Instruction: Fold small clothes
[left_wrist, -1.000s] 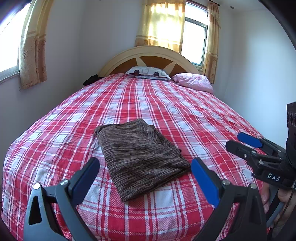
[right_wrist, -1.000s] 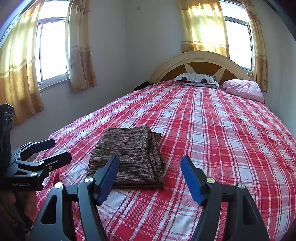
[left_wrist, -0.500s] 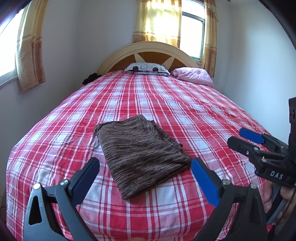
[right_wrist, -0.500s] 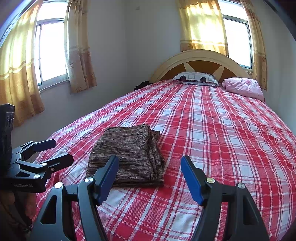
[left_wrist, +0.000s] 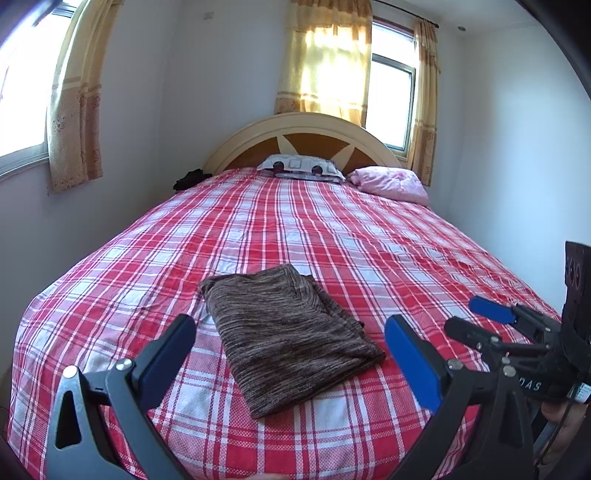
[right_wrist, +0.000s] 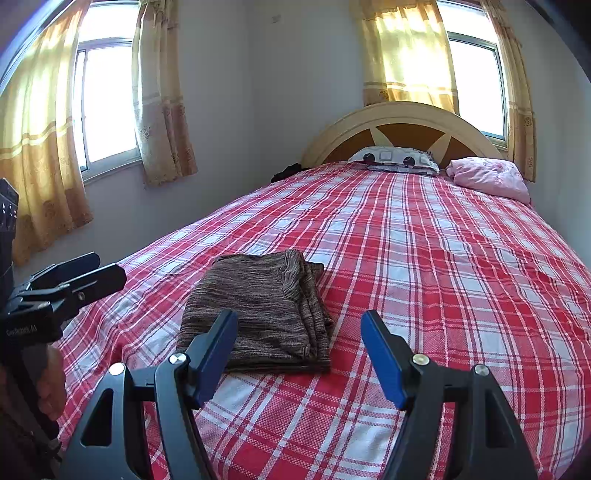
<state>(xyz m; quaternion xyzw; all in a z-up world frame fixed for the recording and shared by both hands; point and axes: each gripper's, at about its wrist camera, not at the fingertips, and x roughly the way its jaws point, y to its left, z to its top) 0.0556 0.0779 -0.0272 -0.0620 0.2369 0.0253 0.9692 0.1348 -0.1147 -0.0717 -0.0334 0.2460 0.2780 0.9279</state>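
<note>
Garment: I see the brown knit garment (left_wrist: 288, 332) lying folded into a compact rectangle on the red plaid bedspread (left_wrist: 332, 229), near the foot of the bed.
Left gripper: my left gripper (left_wrist: 290, 350) hangs above the cloth, fingers spread wide, nothing between them.
Right gripper: my right gripper (right_wrist: 299, 354) is likewise spread and empty, just short of the fold's near edge.
Change: over the last second almost nothing; the left view tilts slightly, the garment lies as it did.
Meaning: I judge this piece finished, both tools idle and clear.
</note>
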